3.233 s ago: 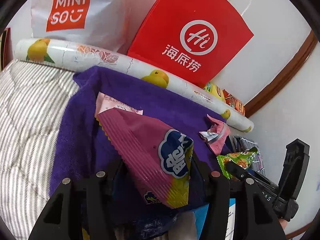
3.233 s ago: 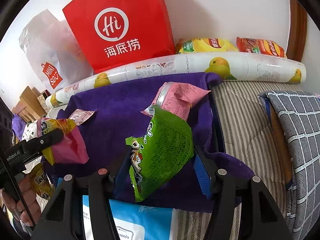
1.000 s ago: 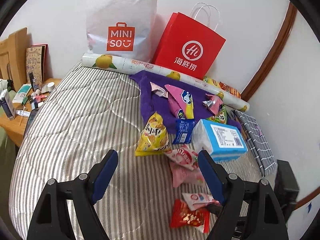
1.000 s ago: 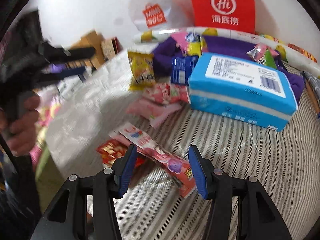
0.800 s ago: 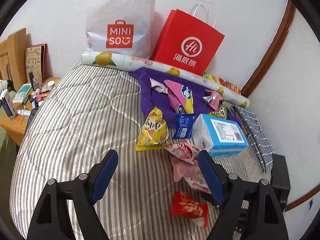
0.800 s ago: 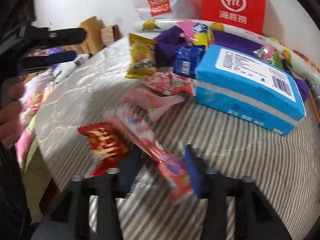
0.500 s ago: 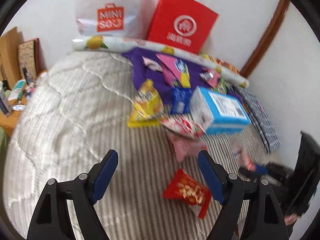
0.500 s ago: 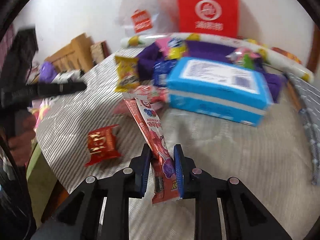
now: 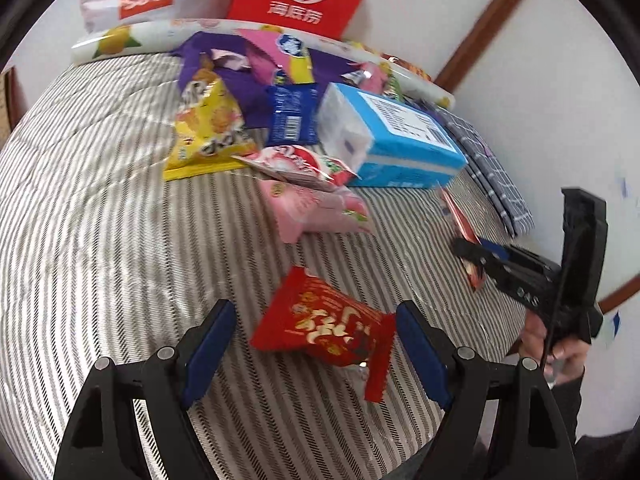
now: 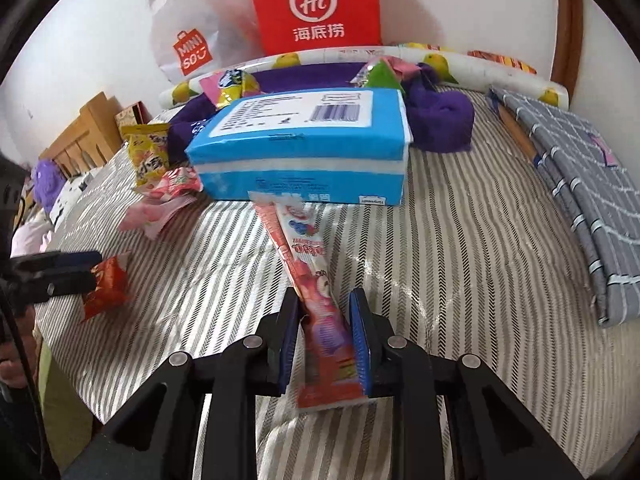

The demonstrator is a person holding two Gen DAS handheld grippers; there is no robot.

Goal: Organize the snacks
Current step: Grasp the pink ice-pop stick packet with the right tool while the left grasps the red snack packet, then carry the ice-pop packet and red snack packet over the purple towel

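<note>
My left gripper [image 9: 312,320] is open, its fingers on either side of a red snack packet [image 9: 324,326] lying on the striped bed [image 9: 100,220]. My right gripper [image 10: 325,308] is shut on a long pink snack stick packet [image 10: 308,264] and holds it above the bed; it also shows in the left wrist view [image 9: 464,232]. The red packet shows at the left of the right wrist view [image 10: 106,282], at the left gripper's tips. A purple cloth [image 10: 438,120] at the back carries a pink-yellow bag [image 9: 286,58] and other small packets.
A blue tissue pack [image 10: 312,140] lies mid-bed. A yellow snack bag [image 9: 208,124], a blue packet [image 9: 290,114] and pink packets [image 9: 312,196] lie beside it. A red paper bag [image 10: 316,4] and white Miniso bag [image 10: 188,48] stand at the wall. A grey checked cloth [image 10: 576,184] lies right.
My left gripper has moved down and forward to straddle the red packet. My right gripper closed on the pink stick packet, lifted it off the bed and swung right.
</note>
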